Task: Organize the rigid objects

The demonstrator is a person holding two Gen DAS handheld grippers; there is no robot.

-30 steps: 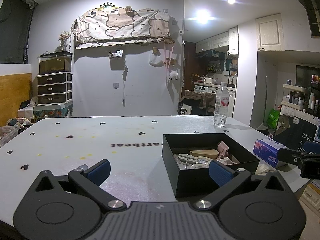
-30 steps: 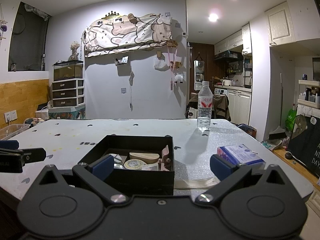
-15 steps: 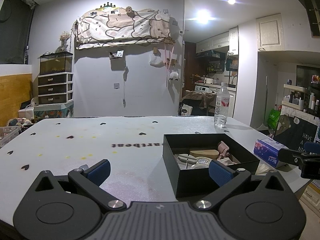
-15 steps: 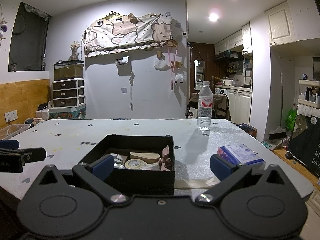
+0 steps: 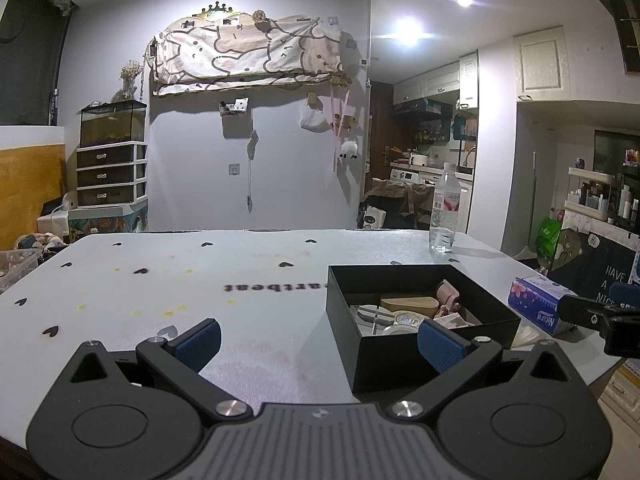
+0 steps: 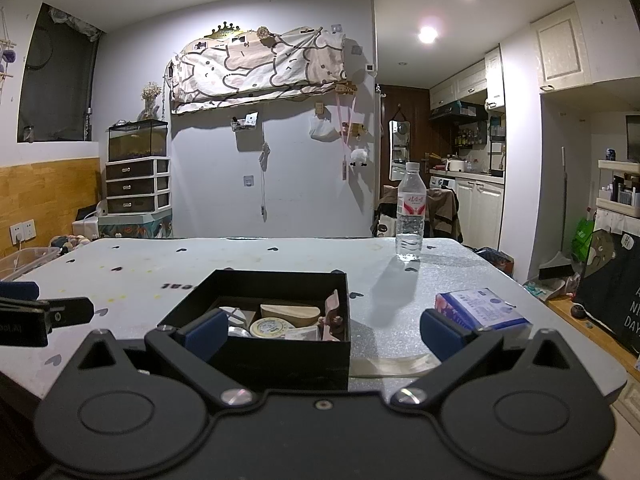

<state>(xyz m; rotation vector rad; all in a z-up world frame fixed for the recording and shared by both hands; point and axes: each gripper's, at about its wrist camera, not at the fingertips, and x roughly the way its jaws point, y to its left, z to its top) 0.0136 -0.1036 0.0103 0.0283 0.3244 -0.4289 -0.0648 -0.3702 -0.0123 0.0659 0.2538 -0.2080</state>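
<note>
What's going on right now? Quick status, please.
Left tool open, empty. Right tool open, empty. Black box holds small items, on table. Tissue pack and water bottle stand beside it, nothing blocking.

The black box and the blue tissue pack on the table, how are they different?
The black box is open-topped and holds several small items; the tissue pack is sealed, blue and white with print. The black box looks larger and sits left of the tissue pack. Both rest on the table, untouched by either gripper.
</note>
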